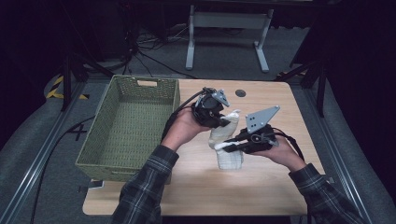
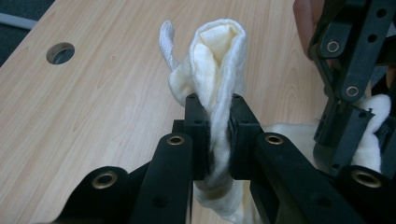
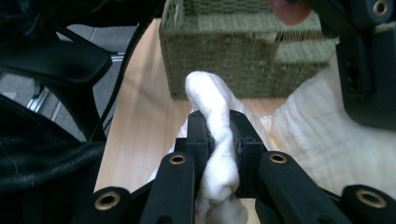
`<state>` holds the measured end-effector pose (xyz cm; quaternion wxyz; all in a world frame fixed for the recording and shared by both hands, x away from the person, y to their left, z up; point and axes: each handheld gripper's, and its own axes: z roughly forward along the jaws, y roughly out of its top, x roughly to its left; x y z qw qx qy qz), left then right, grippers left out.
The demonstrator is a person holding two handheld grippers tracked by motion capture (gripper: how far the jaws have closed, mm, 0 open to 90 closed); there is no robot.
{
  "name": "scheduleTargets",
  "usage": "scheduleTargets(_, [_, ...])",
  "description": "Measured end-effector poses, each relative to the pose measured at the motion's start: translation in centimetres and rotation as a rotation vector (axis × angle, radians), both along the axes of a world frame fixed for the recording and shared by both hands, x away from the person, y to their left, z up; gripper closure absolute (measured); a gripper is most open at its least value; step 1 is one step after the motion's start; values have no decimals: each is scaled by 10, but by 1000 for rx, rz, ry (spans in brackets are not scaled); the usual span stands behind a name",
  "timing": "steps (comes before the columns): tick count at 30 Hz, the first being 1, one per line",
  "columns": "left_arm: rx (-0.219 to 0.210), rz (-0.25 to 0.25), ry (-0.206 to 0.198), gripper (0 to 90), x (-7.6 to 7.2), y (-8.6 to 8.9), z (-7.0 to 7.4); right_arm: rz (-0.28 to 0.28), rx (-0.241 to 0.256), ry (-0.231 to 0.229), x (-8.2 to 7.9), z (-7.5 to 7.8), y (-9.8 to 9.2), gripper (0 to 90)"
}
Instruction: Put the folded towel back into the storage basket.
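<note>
Black fingers (image 2: 219,126) pinching soft, crinkled white cloth (image 2: 219,60) above woodgrain table (image 2: 93,107)

The high view is looking forward and down from above the person's side, taking in the whole pale wooden counter (image 1: 196,186) and the green woven rectangular basket (image 1: 128,126) from well back. The left gripper view is riding close behind the left claw (image 2: 218,135), facing across the counter, while the right gripper view is sitting just behind the right claw (image 3: 219,140), facing the basket. All three are sharing the crumpled white cloth (image 1: 227,140).
</note>
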<state>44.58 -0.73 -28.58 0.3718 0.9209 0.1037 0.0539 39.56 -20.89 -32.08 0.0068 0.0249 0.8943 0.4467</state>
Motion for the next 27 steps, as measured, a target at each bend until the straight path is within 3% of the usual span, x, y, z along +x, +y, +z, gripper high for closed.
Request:
scheduleTargets(7, [-5, -15, -26, 819, 8, 43, 24, 6, 12, -23, 8, 19, 39, 811])
scheduleTargets(13, [-14, -3, -46, 819, 17, 86, 31, 1, 24, -37, 17, 33, 80, 810])
scheduleTargets(15, [-23, -4, -52, 819, 23, 105, 33, 4, 15, -48, 22, 37, 102, 810])
scheduleTargets(16, [-23, -4, -52, 819, 23, 105, 33, 4, 15, -48, 22, 37, 102, 810])
scheduleTargets(22, [-51, 8, -57, 818, 33, 141, 31, 2, 12, -50, 32, 42, 144, 811])
scheduleTargets(27, [-56, 22, -51, 818, 33, 163, 22, 23, 14, -41, 33, 35, 173, 811])
